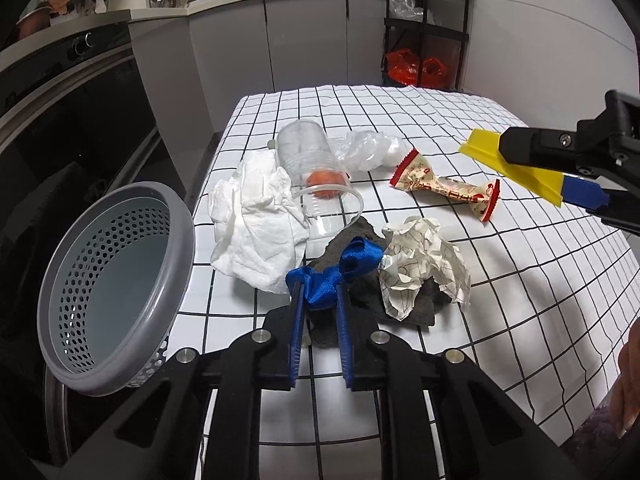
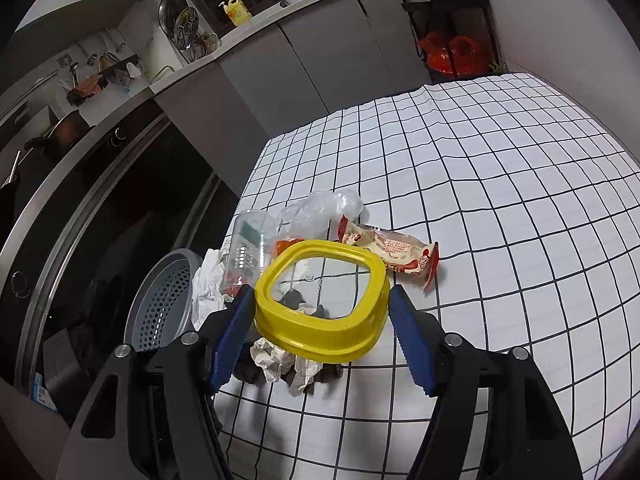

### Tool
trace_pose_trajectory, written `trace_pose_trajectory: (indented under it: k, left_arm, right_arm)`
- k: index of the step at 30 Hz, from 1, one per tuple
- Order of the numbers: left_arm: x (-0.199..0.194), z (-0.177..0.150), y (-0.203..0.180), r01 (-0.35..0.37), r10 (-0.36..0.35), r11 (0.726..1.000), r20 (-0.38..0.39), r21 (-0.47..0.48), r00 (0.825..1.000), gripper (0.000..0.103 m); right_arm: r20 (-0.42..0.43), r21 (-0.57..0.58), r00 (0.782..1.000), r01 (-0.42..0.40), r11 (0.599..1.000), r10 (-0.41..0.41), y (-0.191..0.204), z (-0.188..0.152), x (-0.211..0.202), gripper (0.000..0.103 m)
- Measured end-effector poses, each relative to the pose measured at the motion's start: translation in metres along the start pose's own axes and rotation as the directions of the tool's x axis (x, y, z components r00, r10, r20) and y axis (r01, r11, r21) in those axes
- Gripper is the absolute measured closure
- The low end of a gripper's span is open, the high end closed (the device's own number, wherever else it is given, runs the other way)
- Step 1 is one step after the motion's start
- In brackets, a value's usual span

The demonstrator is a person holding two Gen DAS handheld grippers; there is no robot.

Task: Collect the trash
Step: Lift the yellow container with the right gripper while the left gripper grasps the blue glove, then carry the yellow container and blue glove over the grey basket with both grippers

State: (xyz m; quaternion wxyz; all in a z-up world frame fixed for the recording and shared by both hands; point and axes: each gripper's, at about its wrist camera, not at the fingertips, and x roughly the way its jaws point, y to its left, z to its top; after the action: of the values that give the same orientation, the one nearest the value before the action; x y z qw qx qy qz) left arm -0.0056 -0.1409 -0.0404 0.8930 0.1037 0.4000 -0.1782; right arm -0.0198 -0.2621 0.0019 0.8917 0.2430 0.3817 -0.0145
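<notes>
My left gripper is shut on a crumpled blue ribbon above a dark rag on the checked table. My right gripper is shut on a yellow-rimmed clear lid, held above the trash pile; it also shows in the left wrist view. Crumpled paper, a white tissue, a clear plastic cup, a clear plastic bag and a red-and-cream snack wrapper lie on the table. A grey perforated basket hangs tilted at the table's left edge.
The checked tablecloth stretches right and far. A dark oven front stands left of the table. A black shelf with red bags stands beyond the table's far edge. A hand shows at the right border.
</notes>
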Motion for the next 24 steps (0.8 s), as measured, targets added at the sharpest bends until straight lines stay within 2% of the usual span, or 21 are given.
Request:
trace_pose_trajectory:
  k: [4, 12, 24]
  left_arm:
    - [-0.009, 0.001, 0.006, 0.017, -0.017, 1.000, 0.026, -0.017, 1.000, 0.093]
    - [-0.033, 0.003, 0.020, 0.030, -0.025, 0.998, 0.097, -0.047, 0.995, 0.093]
    - [-0.067, 0.004, 0.063, 0.022, 0.003, 0.991, 0.186, -0.129, 0.983, 0.093]
  right_arm:
    - [0.000, -0.003, 1.000, -0.002, 1.000, 0.002, 0.001, 0.000, 0.001, 0.037]
    - [0.004, -0.008, 1.000, -0.010, 1.000, 0.010, 0.007, 0.000, 0.001, 0.037]
    - [0.011, -0.059, 0.999, -0.046, 0.997, 0.046, 0.050, -0.001, 0.014, 0.037]
